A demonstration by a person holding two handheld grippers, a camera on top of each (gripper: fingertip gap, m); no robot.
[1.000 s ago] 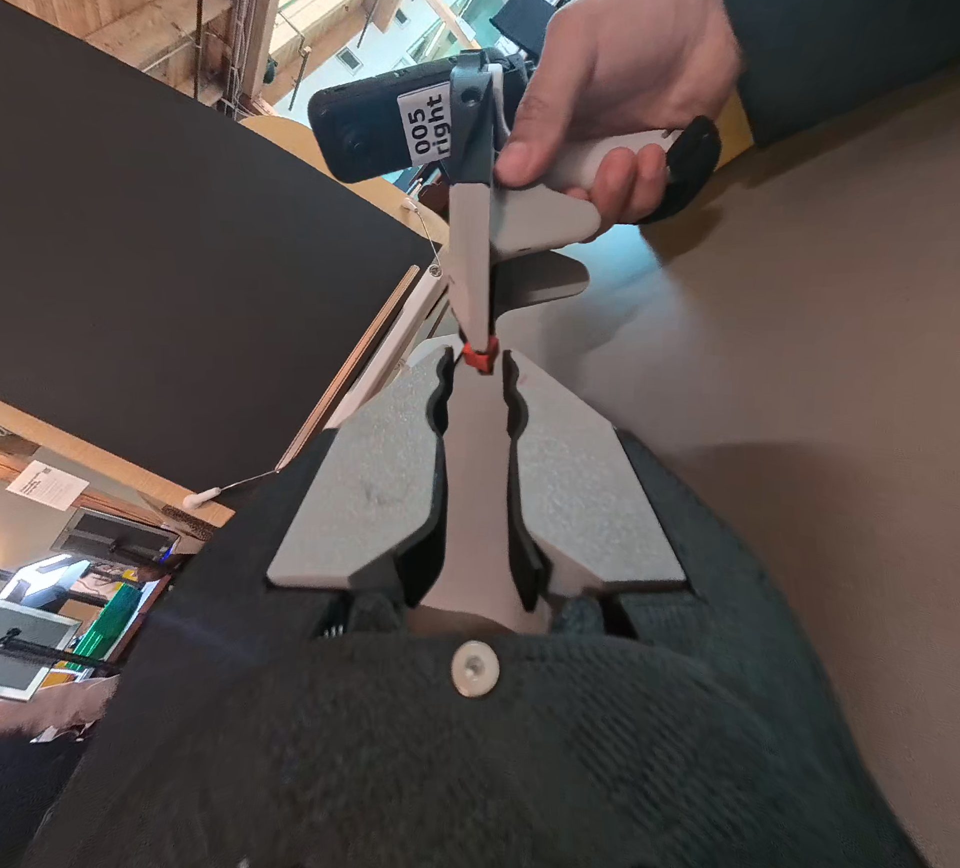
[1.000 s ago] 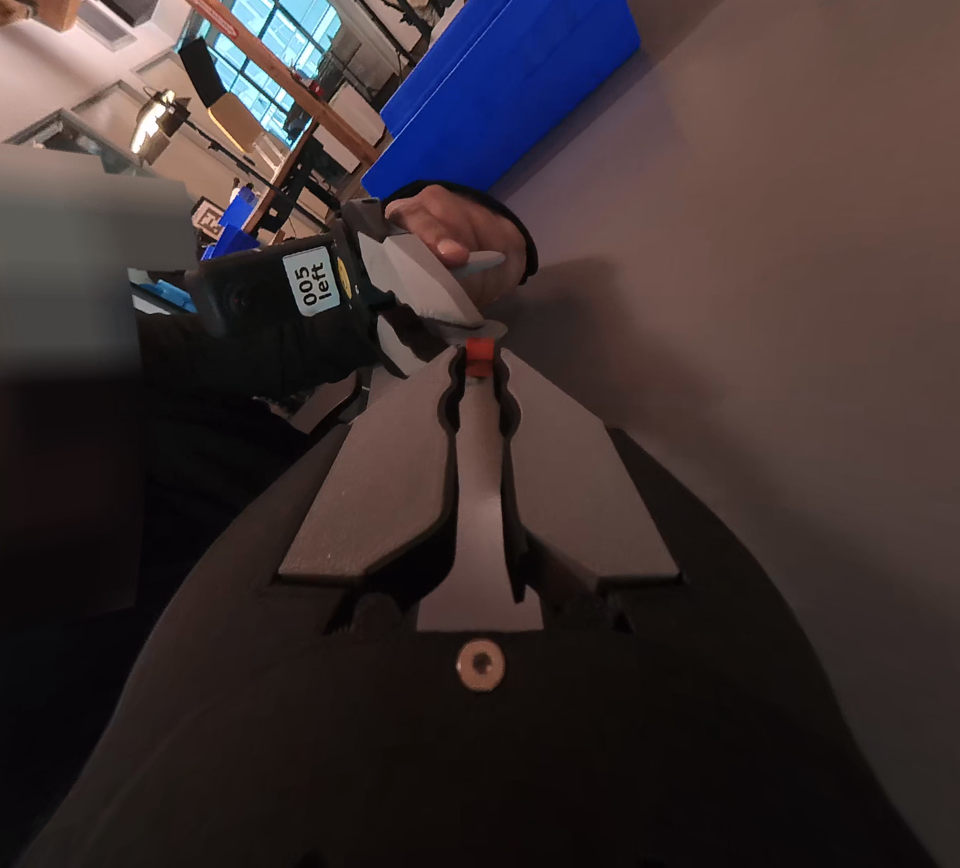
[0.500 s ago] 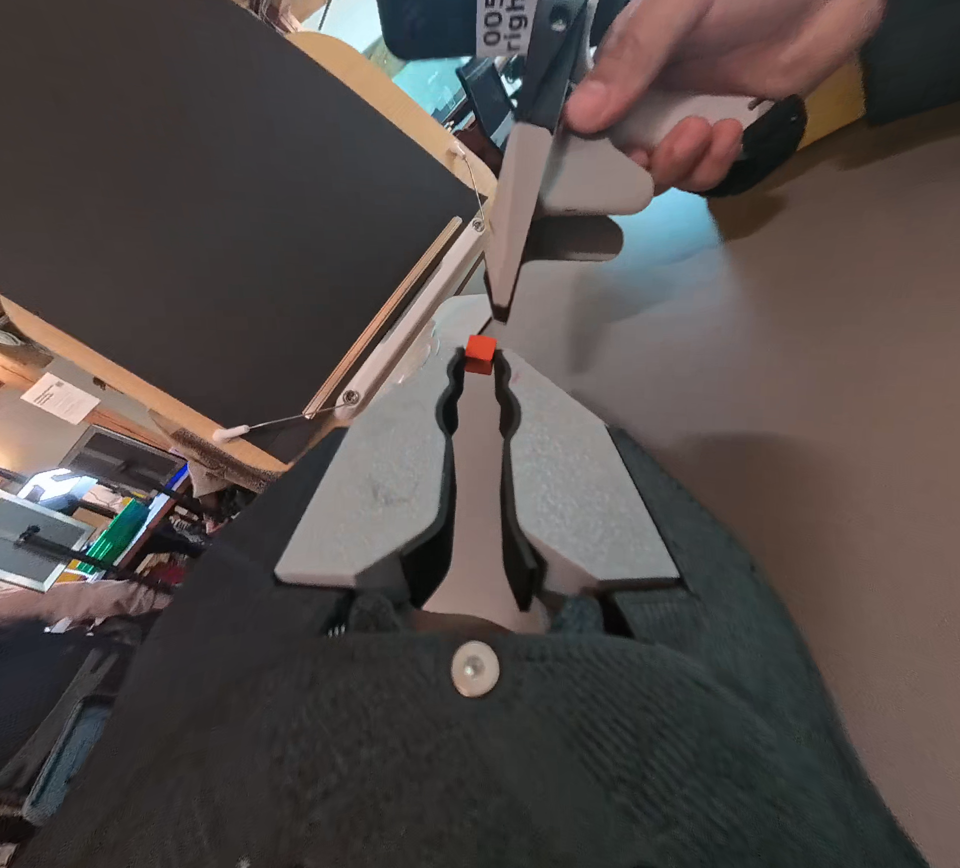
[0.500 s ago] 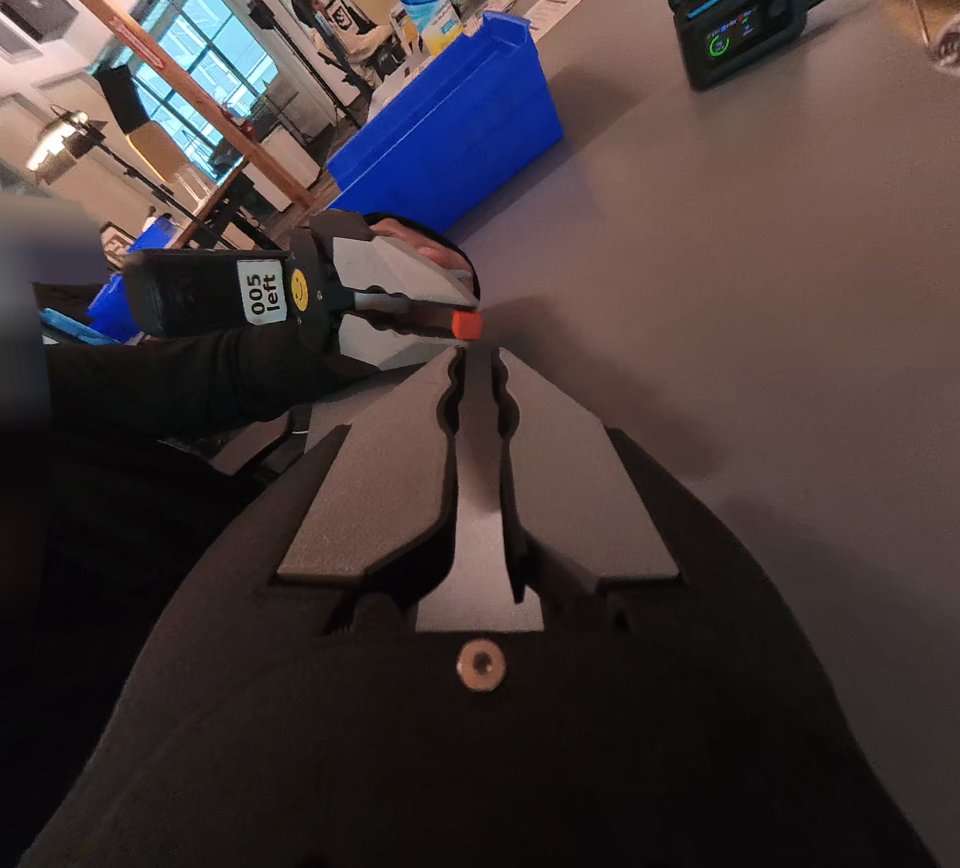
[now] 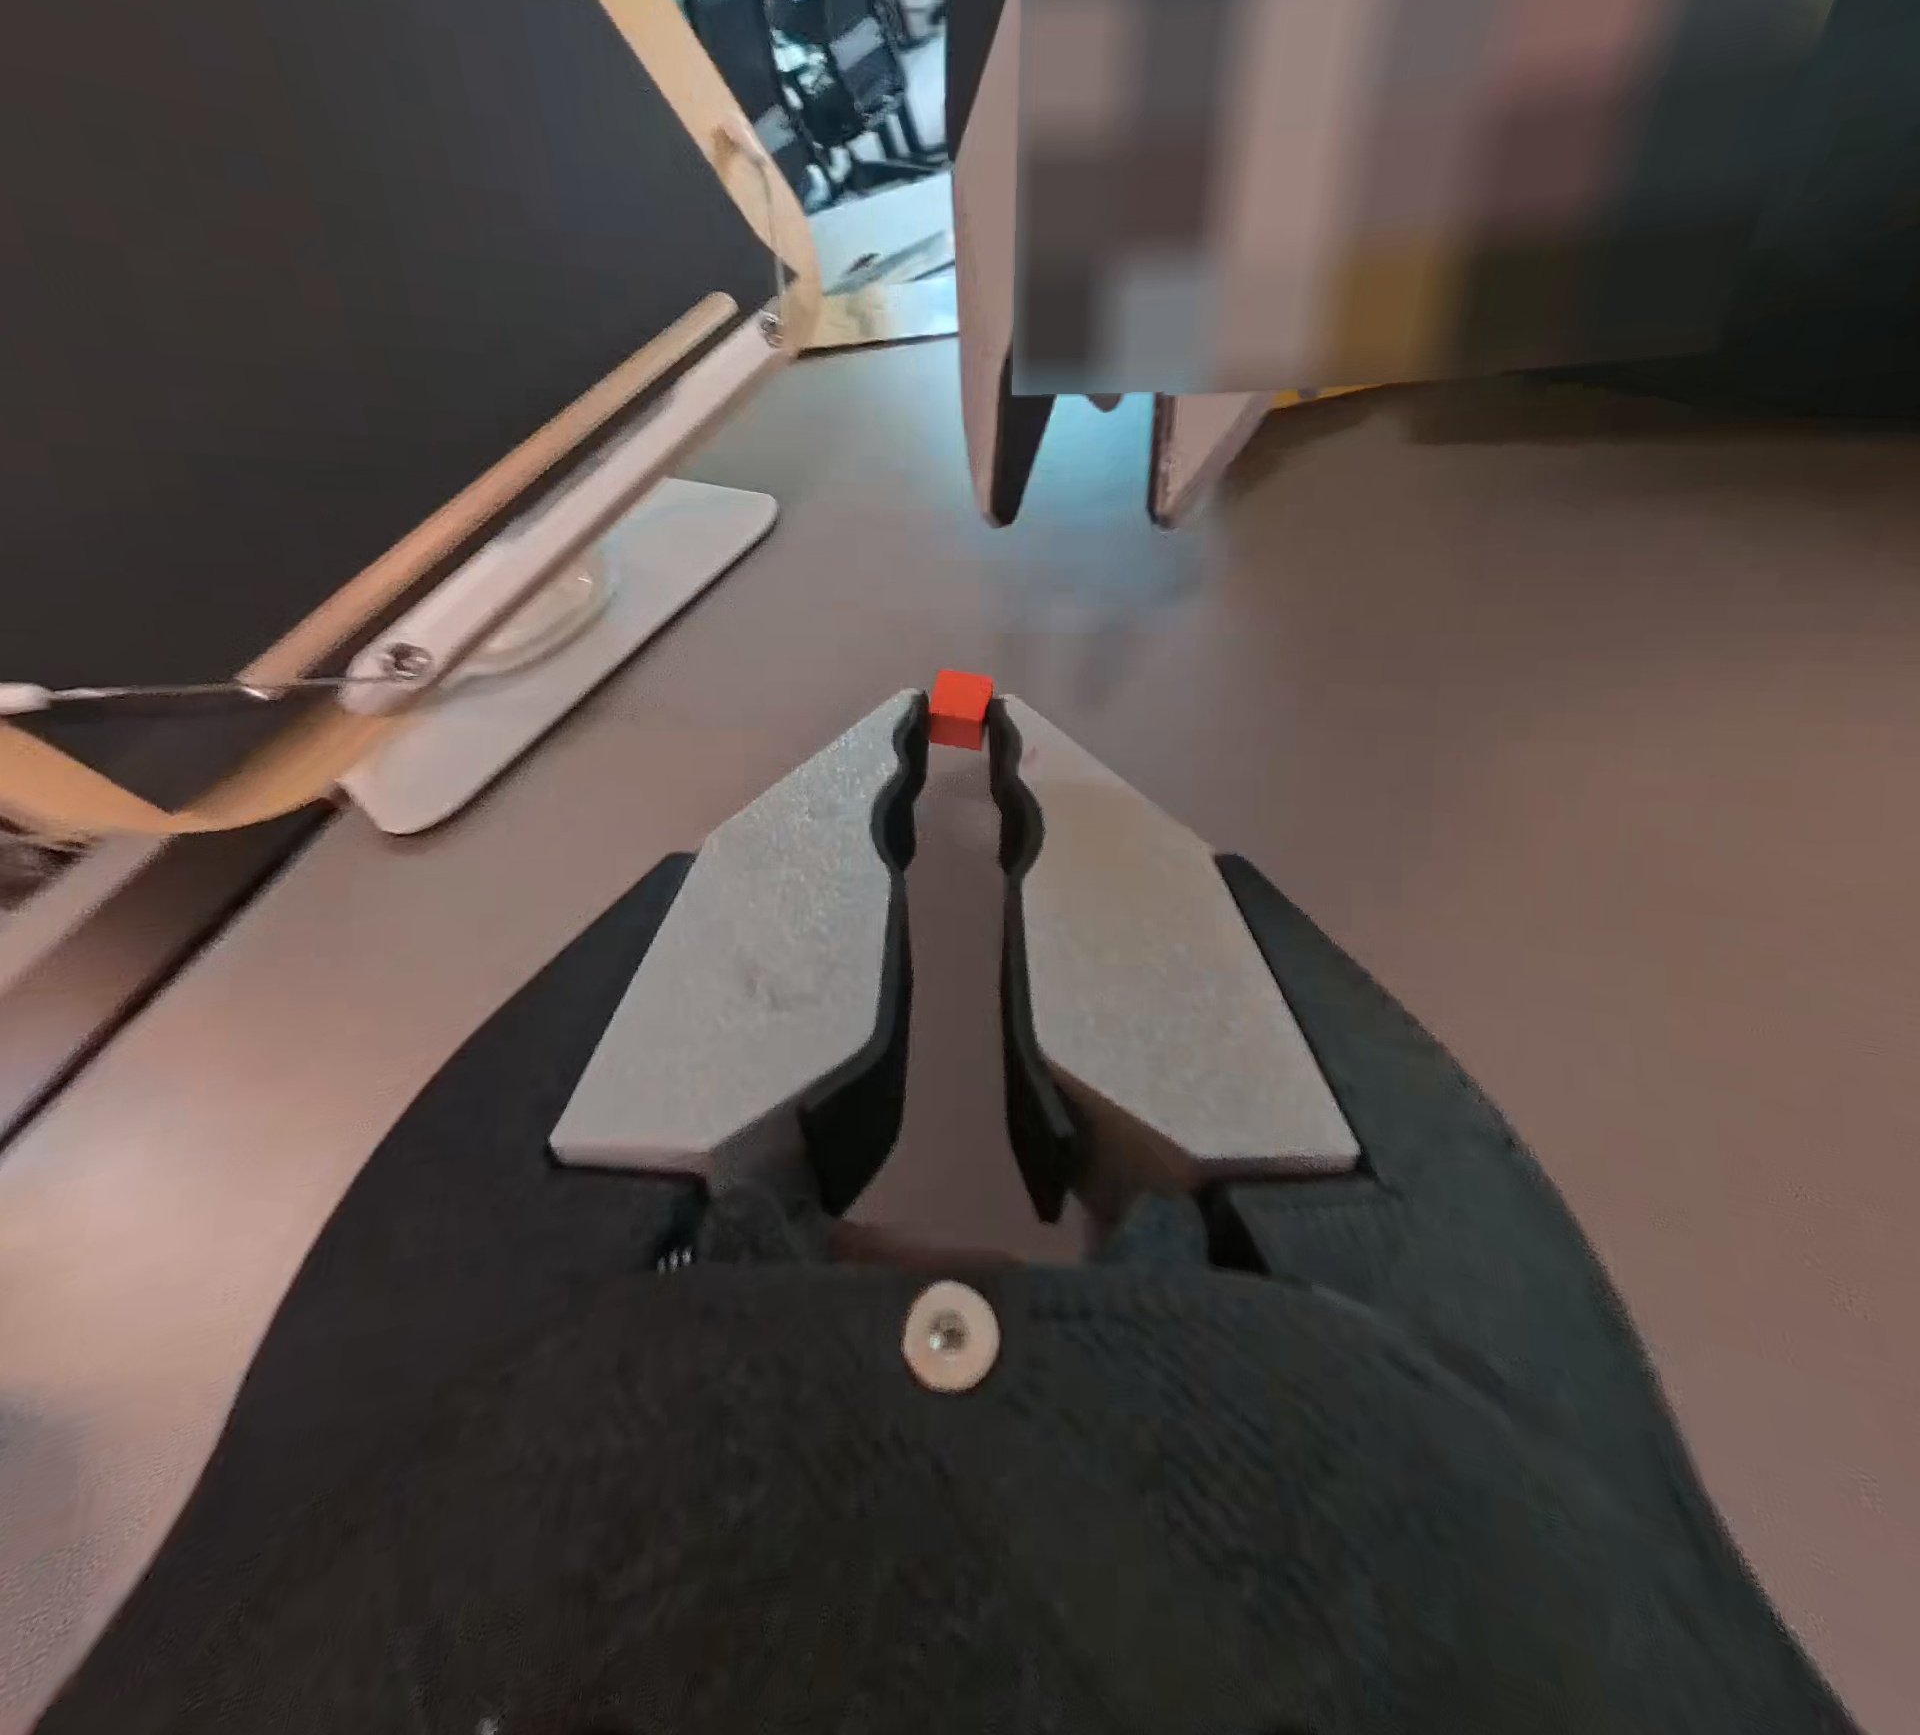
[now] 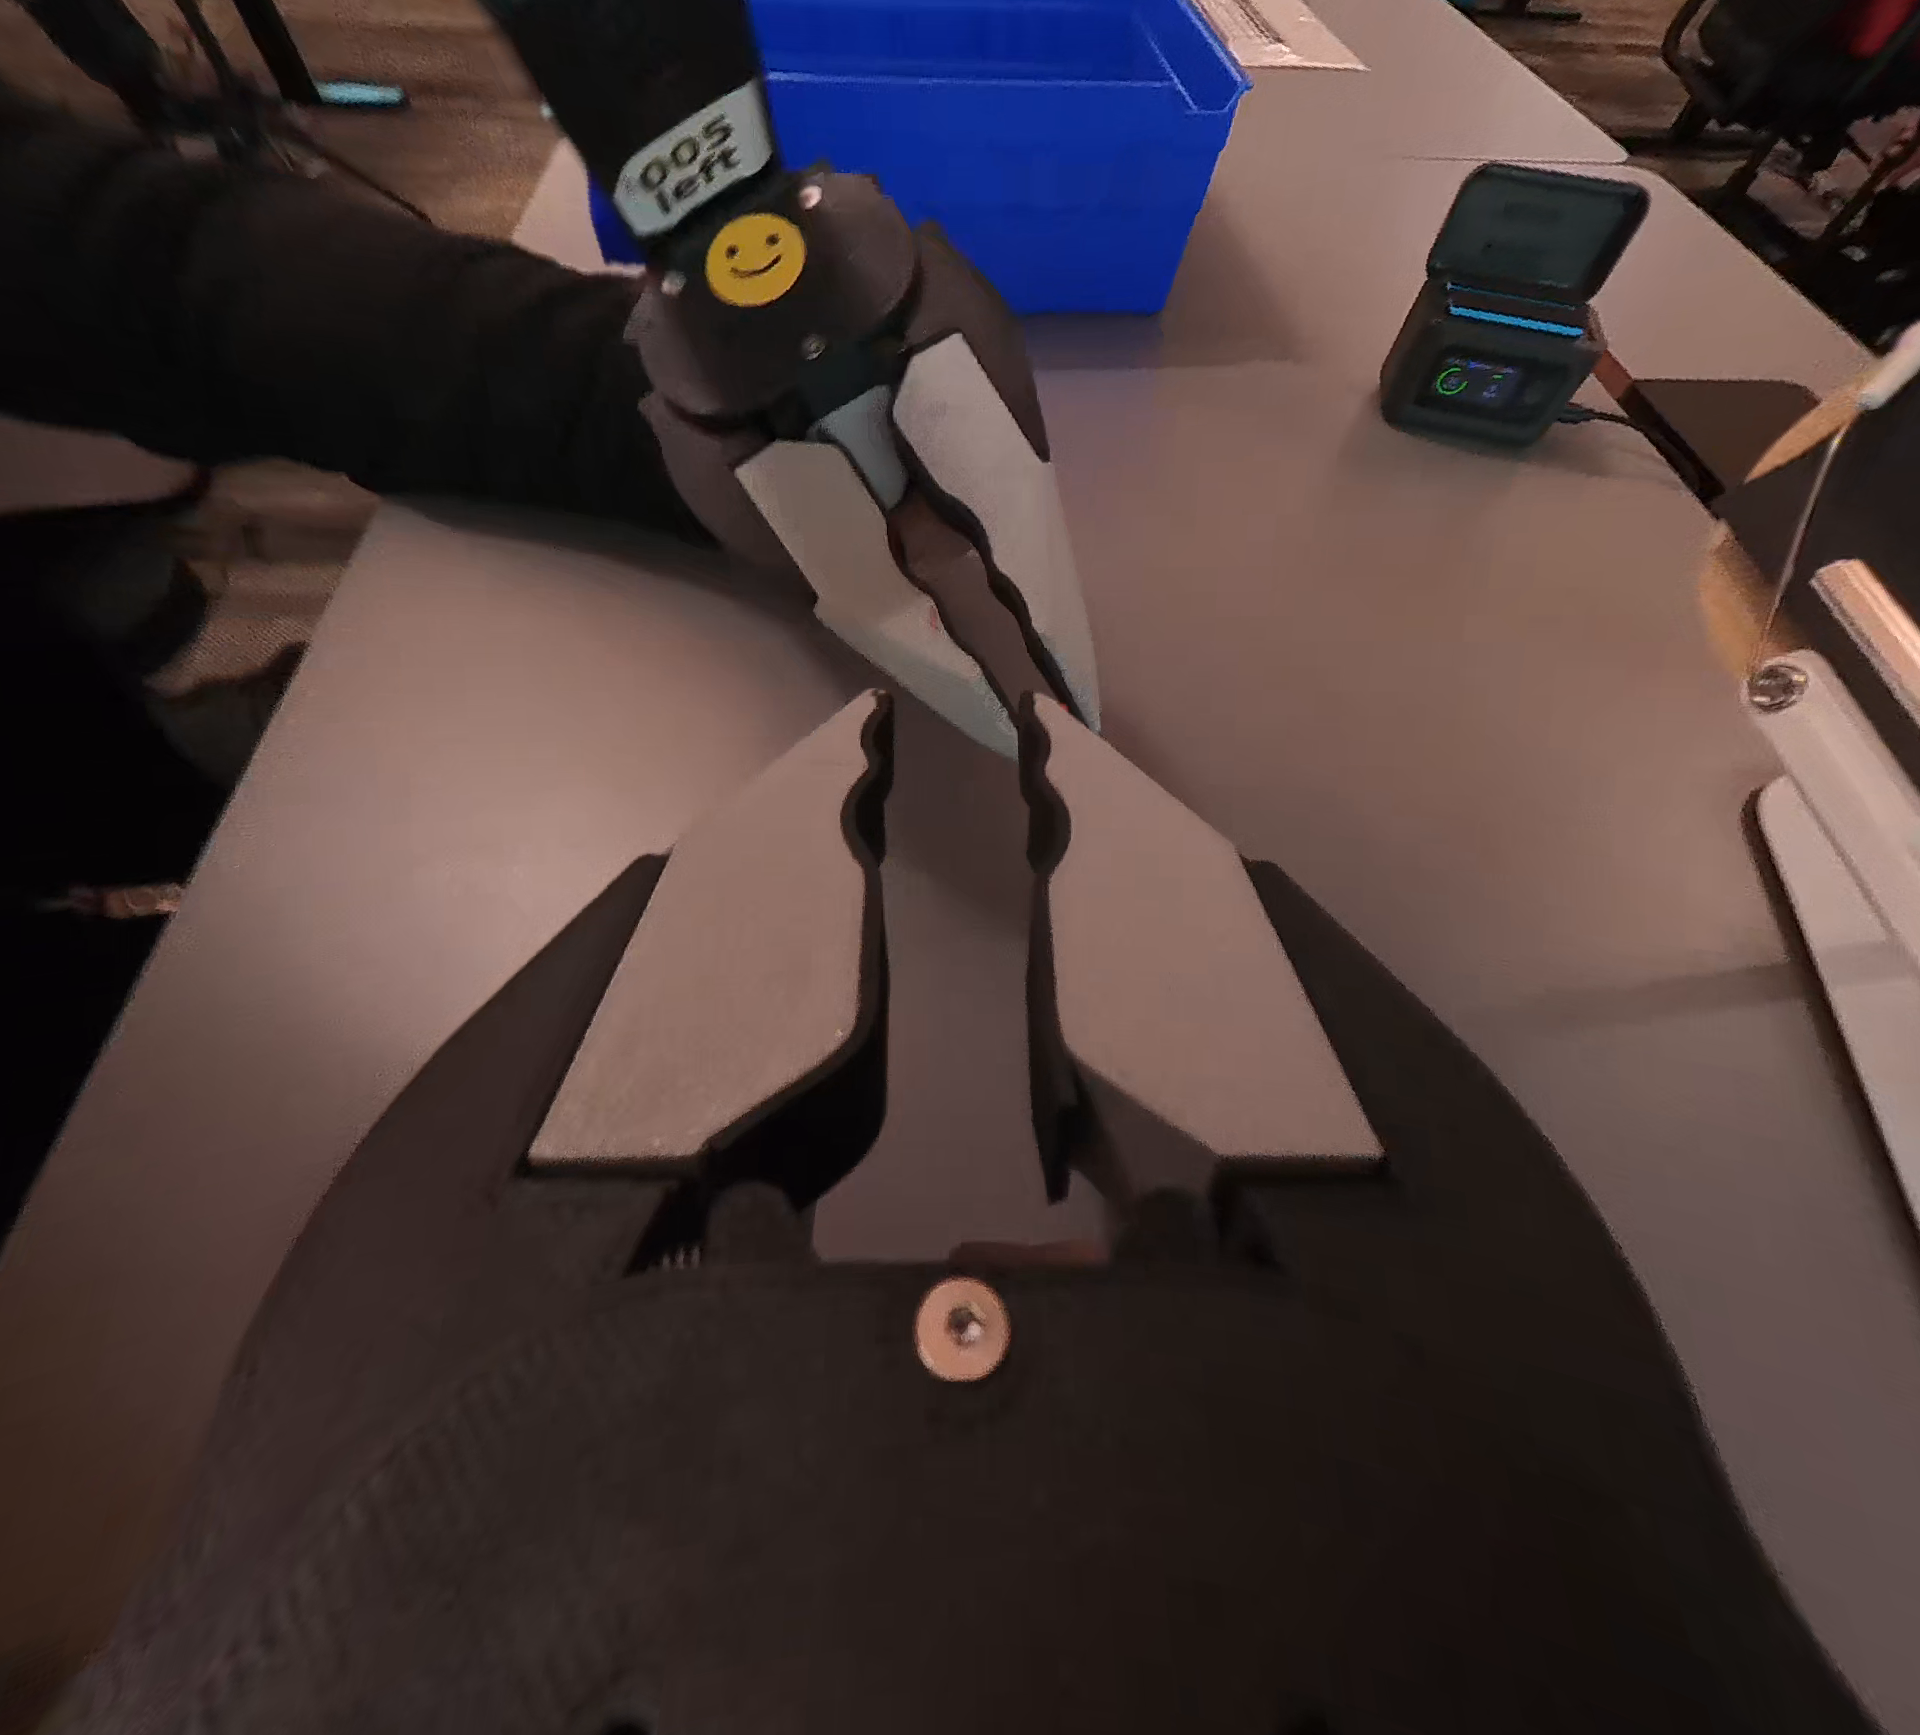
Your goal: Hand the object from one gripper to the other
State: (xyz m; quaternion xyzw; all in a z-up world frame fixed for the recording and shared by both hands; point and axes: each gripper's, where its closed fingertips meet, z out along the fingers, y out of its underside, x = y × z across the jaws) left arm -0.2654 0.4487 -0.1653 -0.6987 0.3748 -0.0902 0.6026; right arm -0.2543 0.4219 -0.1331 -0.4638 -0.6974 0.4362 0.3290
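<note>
A: Left wrist view: left gripper (image 5: 958,711) pinches the red cube (image 5: 958,709) at its tips above the table (image 5: 1507,750); right gripper (image 5: 1081,513) hangs apart, empty.

B: Right wrist view: right gripper (image 6: 954,711) is part-open on nothing. The handover looks done; I'd lower the cube next. The blue bin (image 6: 987,127) shows nothing inside

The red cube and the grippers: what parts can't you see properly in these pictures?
- Red cube: in the right wrist view, almost wholly hidden behind the right gripper's fingertip.
- Right gripper, left wrist view: body covered by a blurred patch; only the fingertips show.
- Left gripper, right wrist view: tips partly hidden by the same fingertip.
</note>
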